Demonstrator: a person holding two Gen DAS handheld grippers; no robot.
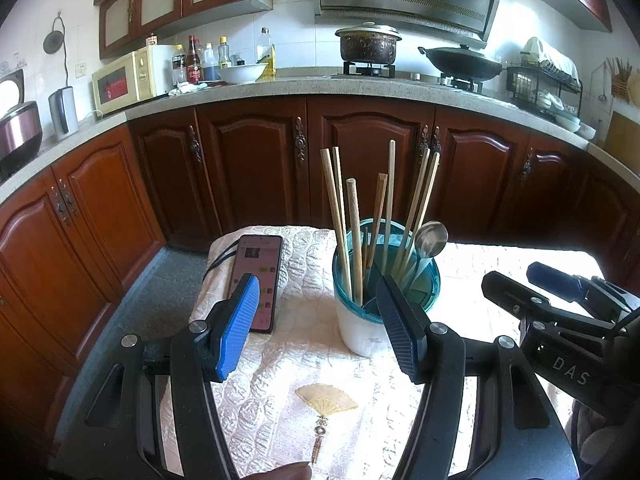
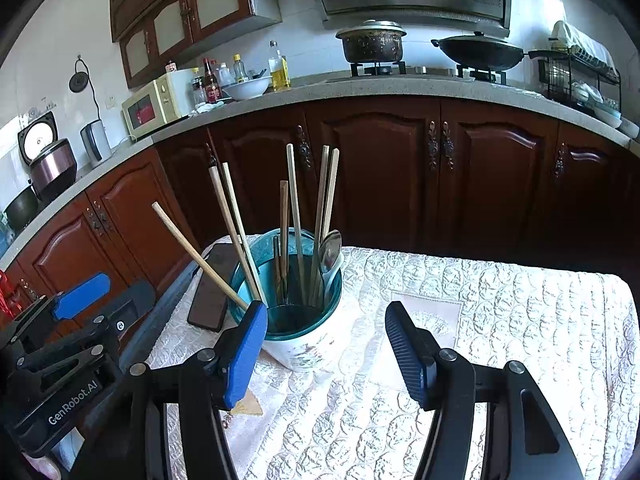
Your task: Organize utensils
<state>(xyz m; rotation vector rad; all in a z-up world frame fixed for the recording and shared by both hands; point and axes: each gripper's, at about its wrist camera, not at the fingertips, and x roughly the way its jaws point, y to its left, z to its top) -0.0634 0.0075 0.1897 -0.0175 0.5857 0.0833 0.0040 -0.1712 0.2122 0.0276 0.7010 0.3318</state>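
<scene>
Utensil holder (image 1: pixel 372 320) stood on tablecloth (image 1: pixel 304 360), chopsticks (image 1: pixel 340 216) and spoon (image 1: pixel 430 238) upright inside. Phone (image 1: pixel 258 280) laid left. Left gripper (image 1: pixel 316 328) released, right gripper (image 2: pixel 326 354) released; nothing grasped.

Holder: white utensil holder (image 2: pixel 298 312) with teal rim, upright on quilted tablecloth (image 2: pixel 500 320).
Contents: wooden chopsticks (image 2: pixel 294 216), metal spoon (image 2: pixel 330 256).
Right gripper (image 2: pixel 326 328): jaws apart, empty.
Phone (image 2: pixel 214 288): left of holder.

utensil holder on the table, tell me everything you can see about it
The utensil holder is a white cylindrical cup, ceramic-looking, with a faint floral print and a translucent teal insert forming its rim. It stands upright on the quilted tablecloth, just right of a phone. Inside stand several wooden chopsticks and a metal spoon, bowl up. Both claws are open, and neither clearly touches it.
</scene>
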